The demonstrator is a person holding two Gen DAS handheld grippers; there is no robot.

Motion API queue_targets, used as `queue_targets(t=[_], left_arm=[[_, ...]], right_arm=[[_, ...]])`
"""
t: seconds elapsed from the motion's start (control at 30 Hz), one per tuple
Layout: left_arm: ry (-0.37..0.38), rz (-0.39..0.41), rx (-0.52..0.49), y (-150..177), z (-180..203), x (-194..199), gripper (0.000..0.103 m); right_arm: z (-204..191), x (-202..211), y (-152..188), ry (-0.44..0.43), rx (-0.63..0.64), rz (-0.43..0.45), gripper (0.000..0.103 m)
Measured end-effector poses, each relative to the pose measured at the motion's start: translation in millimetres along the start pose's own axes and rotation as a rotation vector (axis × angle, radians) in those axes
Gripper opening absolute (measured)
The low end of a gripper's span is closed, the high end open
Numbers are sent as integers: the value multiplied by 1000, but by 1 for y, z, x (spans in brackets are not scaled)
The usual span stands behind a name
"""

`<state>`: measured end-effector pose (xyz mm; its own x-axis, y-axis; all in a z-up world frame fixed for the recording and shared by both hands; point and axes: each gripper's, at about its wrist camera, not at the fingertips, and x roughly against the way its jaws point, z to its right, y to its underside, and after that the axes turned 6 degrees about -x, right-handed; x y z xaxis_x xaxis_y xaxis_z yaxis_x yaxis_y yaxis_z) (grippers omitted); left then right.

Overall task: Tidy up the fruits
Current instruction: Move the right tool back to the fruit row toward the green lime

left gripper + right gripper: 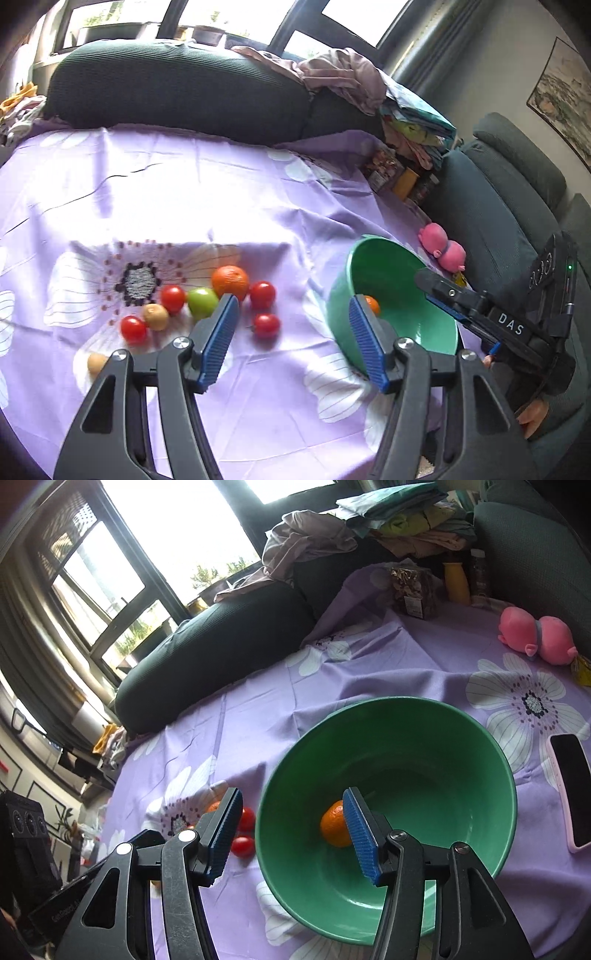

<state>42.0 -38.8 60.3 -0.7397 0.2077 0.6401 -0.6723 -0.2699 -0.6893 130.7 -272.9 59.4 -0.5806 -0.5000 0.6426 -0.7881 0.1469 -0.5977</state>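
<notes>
Left gripper (291, 319) wide open, empty, above purple floral cloth on table (221, 192). Right gripper (291, 818) wide open, empty, over green bowl (443, 716); "DAS" legible on its body. Bowl holds one mandarin (332, 829). Loose fruit cluster at 10 o'clock from left gripper: orange (229, 281), green apple (201, 302), tomatoes (262, 294), kiwi (155, 316). Phone (570, 790) at bowl's 3 o'clock near table edge.

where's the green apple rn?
Left wrist view, left of centre: green apple on the cloth, between a tomato and the big orange.
</notes>
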Motion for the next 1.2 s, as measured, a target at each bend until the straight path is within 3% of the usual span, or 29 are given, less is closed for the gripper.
queue_targets(t=[0.17,0.37,0.53,0.77,0.87,1.1,1.2], left_arm=[[-134,53,94,13,-50,21,66],[-192,83,147,17,-80,32,66],[-153,76,183,18,-91,30,66],[-202,62,229,23,-103,24,66],[-243,54,216,24,-106,23,66],[-217,13,239,26,-113,16,66],[-217,11,229,25,-111,17,66]], right_arm=[[-32,-15,12,-48,55,-14,57],[-78,-36,34,-50,195,-60,57],[-105,-54,43,-57,249,-117,57],[-131,-97,46,-14,266,-242,57],[-134,-115,47,-8,252,-293,57],[-127,-130,42,-15,227,-320,57],[-121,-134,40,-14,202,-344,49]])
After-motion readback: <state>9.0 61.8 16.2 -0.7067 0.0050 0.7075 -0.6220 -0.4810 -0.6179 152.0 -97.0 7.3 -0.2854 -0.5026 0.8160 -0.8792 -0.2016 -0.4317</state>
